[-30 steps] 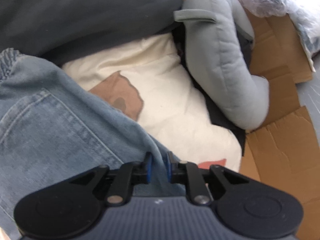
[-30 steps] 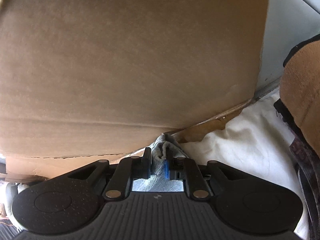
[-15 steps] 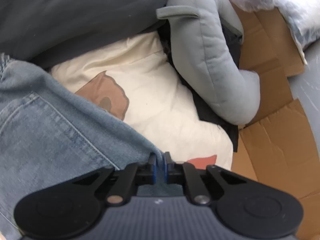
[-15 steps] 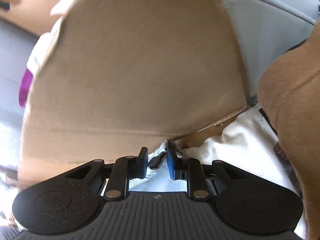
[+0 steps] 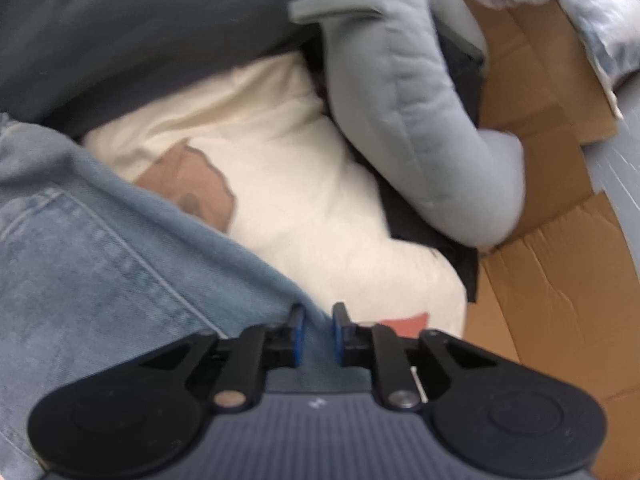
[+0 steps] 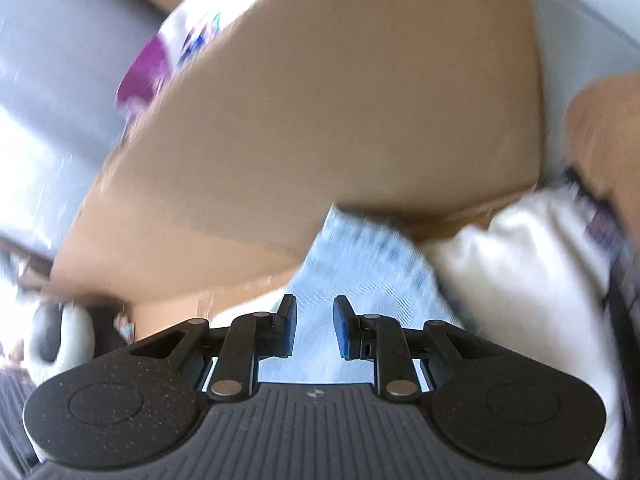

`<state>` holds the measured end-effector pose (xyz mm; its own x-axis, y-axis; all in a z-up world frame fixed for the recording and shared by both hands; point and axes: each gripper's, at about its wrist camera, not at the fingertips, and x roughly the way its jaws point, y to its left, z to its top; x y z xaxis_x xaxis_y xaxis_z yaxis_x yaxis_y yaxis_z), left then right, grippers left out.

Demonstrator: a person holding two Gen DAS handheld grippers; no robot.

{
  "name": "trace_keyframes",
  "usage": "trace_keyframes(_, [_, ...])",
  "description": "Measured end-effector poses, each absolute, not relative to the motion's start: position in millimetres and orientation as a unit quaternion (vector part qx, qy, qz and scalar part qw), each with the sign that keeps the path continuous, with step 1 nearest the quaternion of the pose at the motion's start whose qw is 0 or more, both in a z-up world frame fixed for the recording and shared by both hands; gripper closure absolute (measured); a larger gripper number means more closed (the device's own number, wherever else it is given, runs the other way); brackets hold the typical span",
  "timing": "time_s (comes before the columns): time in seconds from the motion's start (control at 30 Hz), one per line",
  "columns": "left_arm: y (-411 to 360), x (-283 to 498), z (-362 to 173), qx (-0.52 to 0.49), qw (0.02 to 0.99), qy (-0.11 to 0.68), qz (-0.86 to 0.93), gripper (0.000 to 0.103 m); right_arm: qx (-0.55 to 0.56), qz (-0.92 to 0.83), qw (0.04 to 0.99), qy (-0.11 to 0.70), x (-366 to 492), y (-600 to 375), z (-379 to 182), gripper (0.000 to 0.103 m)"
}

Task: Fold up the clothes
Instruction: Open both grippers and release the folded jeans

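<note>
Light blue jeans [image 5: 100, 260] spread over the left of the left wrist view, their edge running down between the jaws of my left gripper [image 5: 317, 326]. Those jaws are opening, with denim in the gap and the pads not pressing on it. In the right wrist view a pale strip of the jeans [image 6: 360, 248] lies under and beyond my right gripper [image 6: 315, 322]. Its jaws stand apart and grip nothing. The picture there is blurred by motion. A white garment [image 5: 300, 184] with a brown print lies beside the jeans and shows again as the white garment [image 6: 520, 248].
A grey padded soft item [image 5: 420, 120] lies right of the white garment, with dark grey fabric [image 5: 140, 20] above. Cardboard box walls [image 5: 552, 280] close the right side. A big cardboard flap [image 6: 340, 100] stands right in front of the right gripper. A brown garment [image 6: 608, 128] is at far right.
The left jaws pinched shut on the denim edge and have parted again. The right jaws widened off the denim; that gripper rolled and drew back, so more denim shows.
</note>
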<state>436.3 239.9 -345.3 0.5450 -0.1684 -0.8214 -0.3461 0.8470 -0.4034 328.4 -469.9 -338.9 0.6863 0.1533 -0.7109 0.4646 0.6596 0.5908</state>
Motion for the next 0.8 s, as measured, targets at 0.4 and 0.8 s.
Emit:
trace_keyframes(0.4, [213, 431, -340, -0.236, 0.845, 0.48, 0.004, 0.103, 0.412, -0.06, 0.81, 0.412, 329, -421, -371, 0.082])
trace_keyframes(0.8, [142, 427, -314, 0.008, 0.865, 0.484, -0.129, 0.058, 0.279, 0.004, 0.853, 0.44, 348, -389, -338, 0.065])
